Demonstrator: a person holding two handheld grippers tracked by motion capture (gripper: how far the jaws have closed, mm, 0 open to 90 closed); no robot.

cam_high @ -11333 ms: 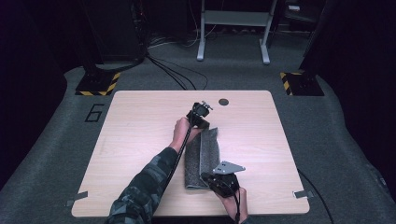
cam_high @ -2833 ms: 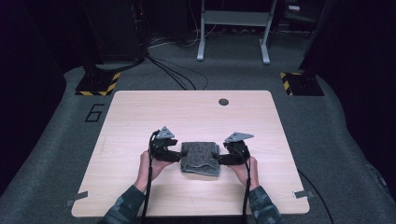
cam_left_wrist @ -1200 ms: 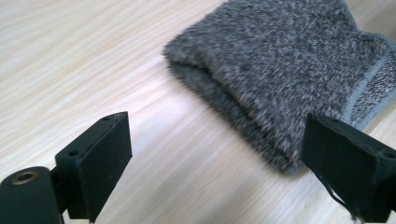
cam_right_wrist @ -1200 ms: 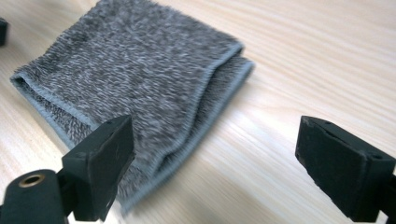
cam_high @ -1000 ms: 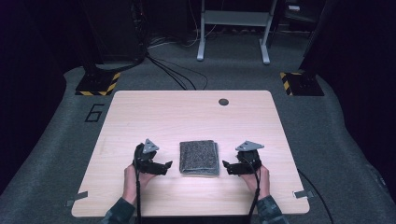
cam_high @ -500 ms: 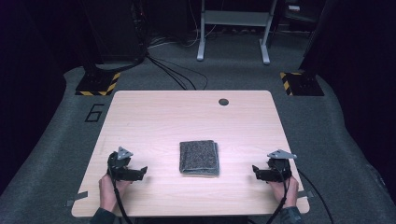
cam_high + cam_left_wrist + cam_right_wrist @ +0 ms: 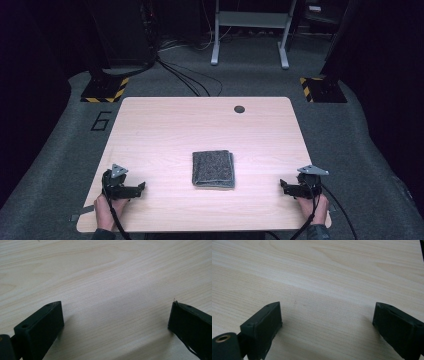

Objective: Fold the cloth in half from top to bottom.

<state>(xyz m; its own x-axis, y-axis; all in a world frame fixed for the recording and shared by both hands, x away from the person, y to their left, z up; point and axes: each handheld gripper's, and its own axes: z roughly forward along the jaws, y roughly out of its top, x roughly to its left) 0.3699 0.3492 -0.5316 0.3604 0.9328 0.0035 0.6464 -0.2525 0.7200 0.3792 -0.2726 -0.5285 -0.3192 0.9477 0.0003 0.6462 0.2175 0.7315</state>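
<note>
On the table [image 7: 150, 130], a folded grey cloth [image 7: 213, 169] lies mid-table between the left claw [image 7: 141, 187] and right claw [image 7: 283, 184], both wide open and empty; a trailing cable could snag and unfold it.

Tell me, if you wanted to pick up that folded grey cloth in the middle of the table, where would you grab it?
Probably at the right edge of the folded cloth, where the stacked layers show as lines. Coming in low from the right, one jaw could slide under the stack and one over it, so every layer lifts together. It lies flat, so a pinch from straight above might catch only the top layer.
</note>
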